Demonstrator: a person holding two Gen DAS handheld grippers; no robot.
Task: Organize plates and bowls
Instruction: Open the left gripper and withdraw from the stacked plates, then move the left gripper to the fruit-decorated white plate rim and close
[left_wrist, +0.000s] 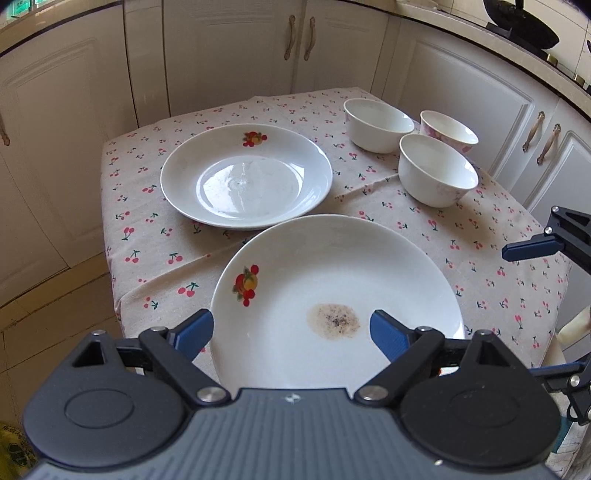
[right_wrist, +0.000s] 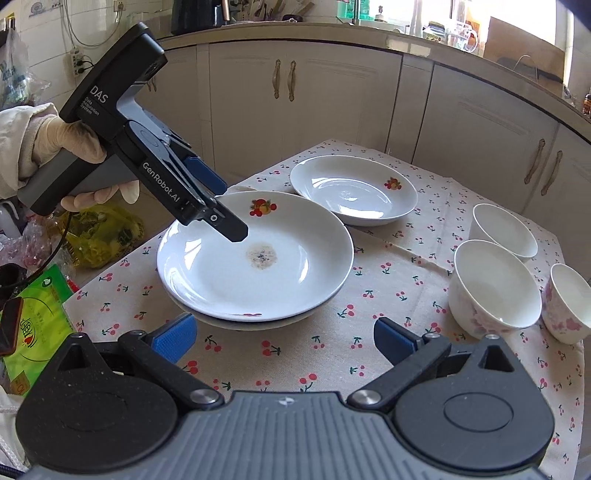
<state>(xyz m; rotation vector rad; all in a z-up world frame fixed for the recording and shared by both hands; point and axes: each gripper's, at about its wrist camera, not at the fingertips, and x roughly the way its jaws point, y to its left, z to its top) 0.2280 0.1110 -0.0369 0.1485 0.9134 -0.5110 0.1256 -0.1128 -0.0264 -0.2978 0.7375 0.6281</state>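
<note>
A white plate with a brown stain (left_wrist: 332, 291) lies on top of another plate near the table's front; in the right wrist view (right_wrist: 255, 262) the lower plate's rim shows beneath it. A second clean plate with a fruit print (left_wrist: 245, 177) (right_wrist: 352, 188) sits farther back. Three bowls stand at the right: two white (left_wrist: 376, 123) (left_wrist: 437, 170) and one with pink flowers (left_wrist: 448, 131). My left gripper (left_wrist: 291, 332) is open, its fingers spread over the stained plate's near rim, holding nothing. My right gripper (right_wrist: 284, 338) is open and empty above the cloth, in front of the stacked plates.
A cherry-print cloth (left_wrist: 147, 236) covers the small table. Cream kitchen cabinets (left_wrist: 236, 48) surround it. A wok (left_wrist: 521, 22) sits on the counter at the back right. Bags and packets (right_wrist: 40, 306) lie left of the table.
</note>
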